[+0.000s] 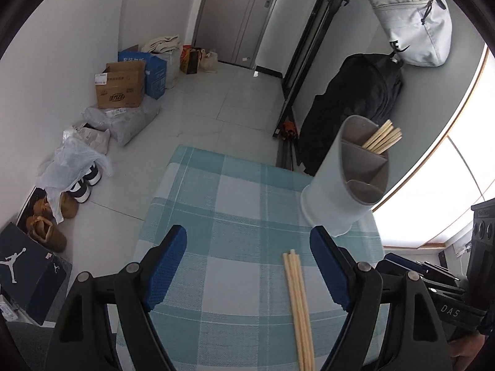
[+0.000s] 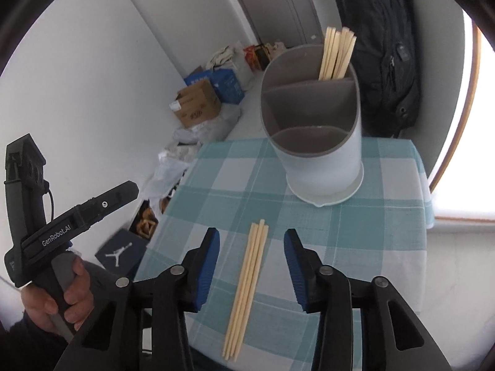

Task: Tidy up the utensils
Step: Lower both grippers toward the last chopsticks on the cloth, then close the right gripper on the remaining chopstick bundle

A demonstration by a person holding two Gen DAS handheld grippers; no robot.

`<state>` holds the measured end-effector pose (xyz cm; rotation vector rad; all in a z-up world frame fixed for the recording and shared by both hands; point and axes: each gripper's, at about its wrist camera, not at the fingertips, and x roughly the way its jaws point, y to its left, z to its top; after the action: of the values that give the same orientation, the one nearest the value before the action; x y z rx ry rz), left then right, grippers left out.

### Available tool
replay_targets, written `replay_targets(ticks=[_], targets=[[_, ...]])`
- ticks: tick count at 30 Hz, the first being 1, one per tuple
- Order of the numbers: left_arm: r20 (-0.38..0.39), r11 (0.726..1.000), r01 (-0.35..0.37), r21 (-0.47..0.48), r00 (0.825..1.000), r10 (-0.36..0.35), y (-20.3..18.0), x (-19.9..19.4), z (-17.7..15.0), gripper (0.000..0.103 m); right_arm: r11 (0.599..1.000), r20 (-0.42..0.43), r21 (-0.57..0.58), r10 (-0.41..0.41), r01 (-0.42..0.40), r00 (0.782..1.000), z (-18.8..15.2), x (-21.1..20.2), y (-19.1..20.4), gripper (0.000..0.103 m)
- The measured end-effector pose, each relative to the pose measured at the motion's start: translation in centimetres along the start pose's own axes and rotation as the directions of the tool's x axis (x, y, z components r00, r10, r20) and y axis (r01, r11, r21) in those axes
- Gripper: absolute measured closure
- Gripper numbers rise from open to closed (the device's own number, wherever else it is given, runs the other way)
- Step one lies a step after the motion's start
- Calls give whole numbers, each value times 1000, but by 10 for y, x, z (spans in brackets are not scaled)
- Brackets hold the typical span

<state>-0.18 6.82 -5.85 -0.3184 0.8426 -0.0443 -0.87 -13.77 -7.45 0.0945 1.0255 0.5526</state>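
holder (image 2: 321, 142) at table's (image 2: 386, 232) far end; chopsticks (image 2: 335, 52) in rear compartment; loose chopsticks (image 2: 247, 287) before holder.

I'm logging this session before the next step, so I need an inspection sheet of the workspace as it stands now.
Surface: small table under a teal checked tablecloth.
Job's things: white utensil holder upright, three compartments; chopsticks stand in the far one, the other two look empty. Loose chopsticks lie bundled flat on the cloth.
Clutter: nothing seen on the table.
Grippers: right gripper open, straddling the loose chopsticks; left gripper open, holding nothing.
Cables: a thin black cable at the left gripper's handle.
Surroundings: cardboard box, shoes, black backpack, door.
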Motion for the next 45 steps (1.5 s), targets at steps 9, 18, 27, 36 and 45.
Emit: replay_targets(ticks=[9, 18, 27, 36, 45], targets=[[-91, 999, -35, 9, 995, 36, 24, 30, -12, 25, 994, -213, -102, -69, 48, 975, 8, 82, 7, 81], [-106, 998, -52, -47, 993, 47, 36, 35, -6, 25, 983, -311, -137, -158, 121, 937, 13, 119, 7, 81], [-107, 995, -53, -80, 993, 44, 47, 40, -3, 25, 956, -315, -205, -269, 212, 910, 23, 130, 16, 84], [-132, 992, -48, -117, 991, 32, 52, 43, -3, 25, 917, -344, -326, -343, 231, 874, 20, 136, 31, 88], [-172, 993, -75, -87, 983, 59, 50, 46, -6, 25, 935, -327, -270, -312, 228, 892, 26, 139, 32, 97]])
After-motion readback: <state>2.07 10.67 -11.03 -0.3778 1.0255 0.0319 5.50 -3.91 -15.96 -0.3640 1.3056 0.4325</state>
